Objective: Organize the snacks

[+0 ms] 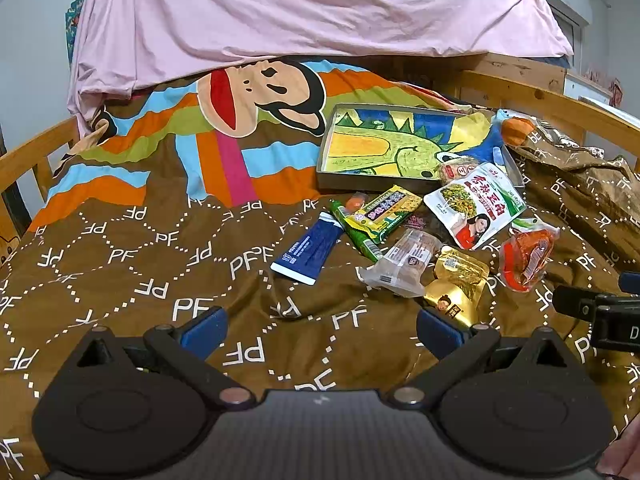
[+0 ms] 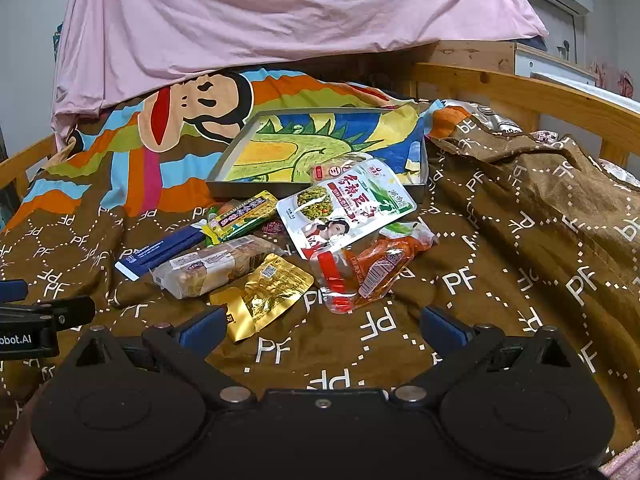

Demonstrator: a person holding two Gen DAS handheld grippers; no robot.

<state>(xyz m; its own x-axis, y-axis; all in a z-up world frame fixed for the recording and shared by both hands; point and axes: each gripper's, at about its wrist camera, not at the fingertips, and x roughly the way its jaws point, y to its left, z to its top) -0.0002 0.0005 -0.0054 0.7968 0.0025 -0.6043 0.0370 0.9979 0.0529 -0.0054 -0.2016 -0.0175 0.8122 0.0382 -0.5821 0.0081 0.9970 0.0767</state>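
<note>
1. The snacks lie in a loose heap on the brown quilt printed with white letters [image 2: 500, 280], which covers the bed. Just behind the heap sits the shallow grey rectangular tray lined with a green dinosaur drawing [image 2: 236, 152]; my guess is the packets belong in there.

2. The right gripper [image 2: 320, 330] has its jaws spread wide, with nothing between them. It is tipped downward over the quilt, on the near side of the heap.

3. The left gripper [image 1: 318, 328] is likewise spread wide and empty, with the same downward tilt. Its black body shows at the left edge of the right wrist view.

4. Nearest thing: the shiny gold foil pouch [image 2: 264, 292] lies just ahead of the right gripper, left of its centre line, its near corner close to the left blue pad [image 2: 202, 330]. Its long axis runs diagonally, from near-left to far-right.

5. In the left wrist view the same gold pouch [image 1: 456, 284] lies ahead and to the right, close above the right-hand pad. So both grippers are near; the right one looks better lined up.

6. The clear pouch with orange-red contents [image 2: 364, 270] lies straight ahead of the right gripper, slightly further off. That one is plainly the right hand's.

7. The dark blue flat packet [image 1: 310, 246] lies furthest left in the heap, so it suits the left gripper.
</note>
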